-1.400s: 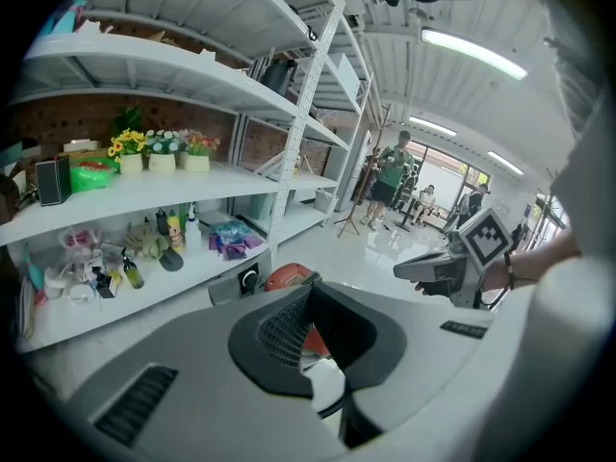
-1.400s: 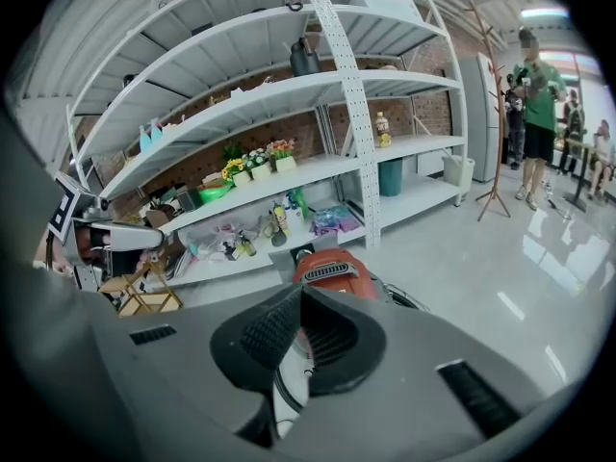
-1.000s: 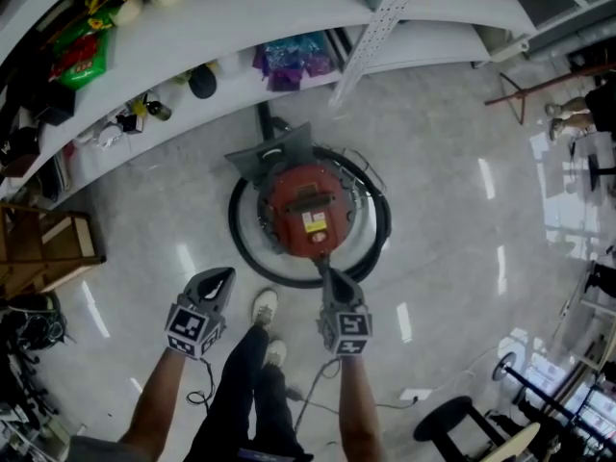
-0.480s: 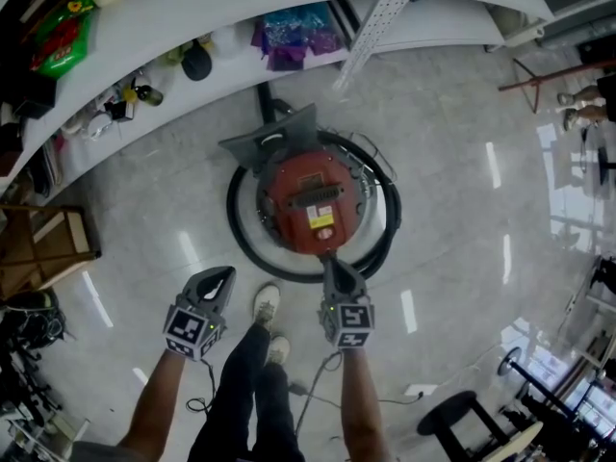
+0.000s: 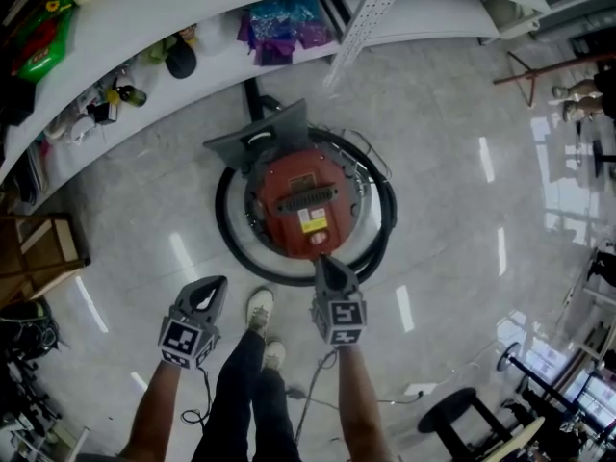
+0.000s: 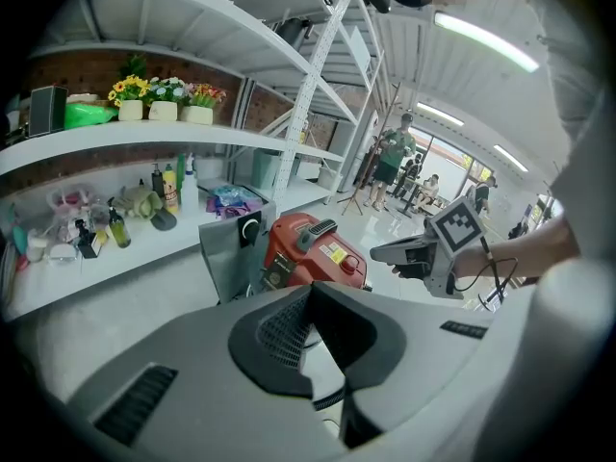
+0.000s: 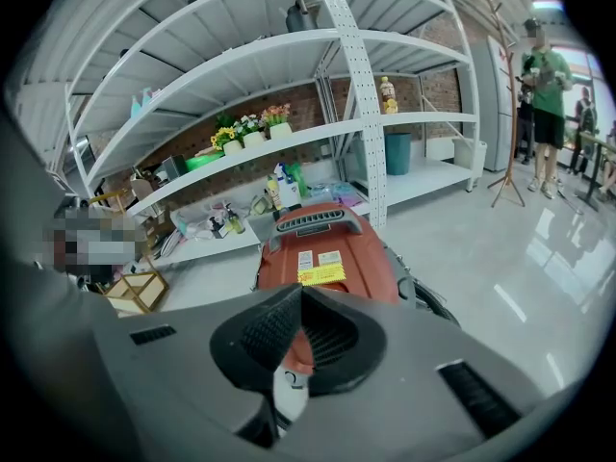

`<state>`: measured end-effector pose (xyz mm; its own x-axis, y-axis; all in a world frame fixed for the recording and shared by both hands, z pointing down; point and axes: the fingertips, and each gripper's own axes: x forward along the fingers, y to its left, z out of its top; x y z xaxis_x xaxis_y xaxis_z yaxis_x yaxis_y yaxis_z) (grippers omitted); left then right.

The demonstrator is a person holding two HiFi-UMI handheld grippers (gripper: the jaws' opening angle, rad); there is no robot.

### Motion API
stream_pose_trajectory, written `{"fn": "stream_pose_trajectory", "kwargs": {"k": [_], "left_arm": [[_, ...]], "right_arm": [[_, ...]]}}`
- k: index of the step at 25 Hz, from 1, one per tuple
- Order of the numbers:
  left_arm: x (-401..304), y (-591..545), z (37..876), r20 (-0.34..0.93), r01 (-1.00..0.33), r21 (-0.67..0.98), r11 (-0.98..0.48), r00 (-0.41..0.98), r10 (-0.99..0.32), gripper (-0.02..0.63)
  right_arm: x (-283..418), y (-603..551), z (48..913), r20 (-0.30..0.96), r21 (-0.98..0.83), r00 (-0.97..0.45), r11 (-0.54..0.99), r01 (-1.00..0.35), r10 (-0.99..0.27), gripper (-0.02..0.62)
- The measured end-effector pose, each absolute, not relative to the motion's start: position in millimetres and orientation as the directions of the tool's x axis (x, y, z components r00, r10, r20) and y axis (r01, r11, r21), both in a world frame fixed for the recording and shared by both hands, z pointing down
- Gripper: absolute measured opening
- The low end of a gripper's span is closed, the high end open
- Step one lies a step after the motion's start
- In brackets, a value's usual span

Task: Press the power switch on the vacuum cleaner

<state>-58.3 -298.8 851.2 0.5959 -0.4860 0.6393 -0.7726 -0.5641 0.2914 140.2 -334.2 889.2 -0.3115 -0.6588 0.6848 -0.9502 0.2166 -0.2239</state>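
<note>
Red vacuum cleaner (image 5: 306, 210) sits mid-frame on the floor (image 5: 452, 162), ringed by a black hose (image 5: 223, 231). The right gripper (image 5: 323, 264), fingers pressed together, points at its lower edge. The left gripper (image 5: 213, 288), fingers also together, hangs lower left.

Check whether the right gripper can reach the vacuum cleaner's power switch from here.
Probably yes. The right gripper hangs over the near edge of the vacuum cleaner, jaws shut, with a white button just beyond them and nothing between.

Vacuum cleaner (image 5: 306, 210) on the floor (image 5: 452, 210)
Hose (image 5: 229, 248) around it, shelf (image 5: 221, 8) behind it, right tool (image 5: 323, 262) at its near edge, left tool (image 5: 213, 287) well apart to the left.
</note>
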Motion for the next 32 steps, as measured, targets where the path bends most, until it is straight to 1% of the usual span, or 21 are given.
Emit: {"fn": "stream_pose_trajectory", "kwargs": {"k": [20,32], "left_arm": [[-59.2,-301.4,867.9,0.643,-0.783,0.309,-0.540,0.590,-0.487,0.008],[-58.7,-296.6,872.0,0.650,-0.788,0.314,-0.529,0.585,-0.486,0.008]], "right_arm": [[128.5,-355.4,923.3,0.686,-0.214,-0.321,0.240,-0.947,-0.653,0.011],[128.3,-355.4,924.6,0.682,-0.217,-0.326,0.244,-0.945,-0.655,0.011]]}}
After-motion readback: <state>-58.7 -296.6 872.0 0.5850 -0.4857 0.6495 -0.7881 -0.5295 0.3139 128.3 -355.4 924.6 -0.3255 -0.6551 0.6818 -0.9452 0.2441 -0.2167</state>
